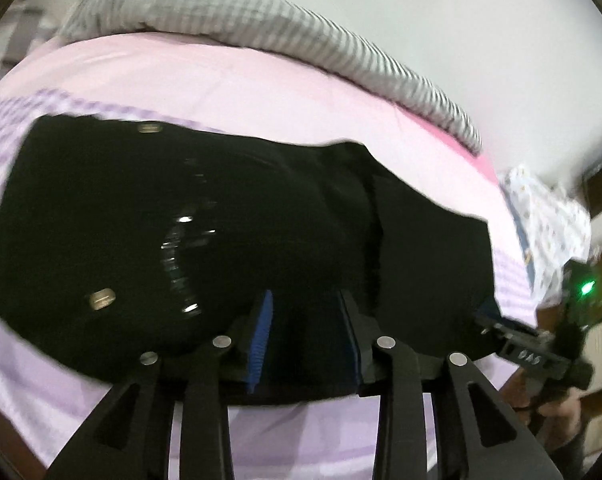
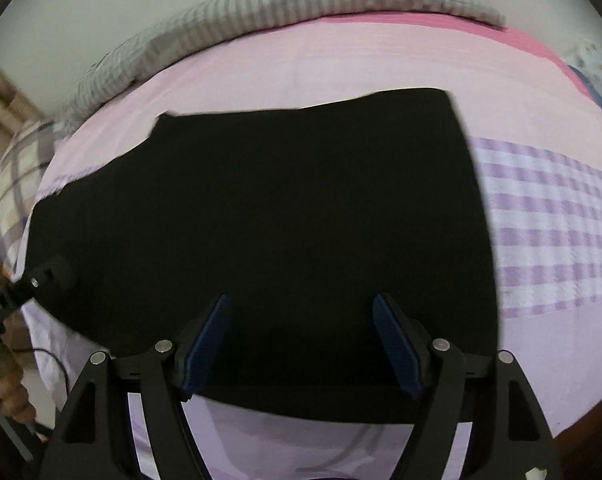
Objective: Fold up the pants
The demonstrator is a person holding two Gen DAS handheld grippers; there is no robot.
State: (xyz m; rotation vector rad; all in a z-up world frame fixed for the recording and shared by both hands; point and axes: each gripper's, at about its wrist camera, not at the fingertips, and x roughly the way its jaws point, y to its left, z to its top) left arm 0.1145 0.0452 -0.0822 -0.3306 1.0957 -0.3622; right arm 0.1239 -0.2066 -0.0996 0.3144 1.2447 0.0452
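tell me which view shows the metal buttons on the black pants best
The left wrist view. Two small brass-coloured metal buttons show there on the black fabric pants, along with glinting zipper teeth. The right wrist view shows only plain black cloth of the pants, with no buttons visible.

Pink-sheeted bed (image 2: pixel 341 64), striped blanket (image 1: pixel 261 28), white wall (image 1: pixel 461 20).
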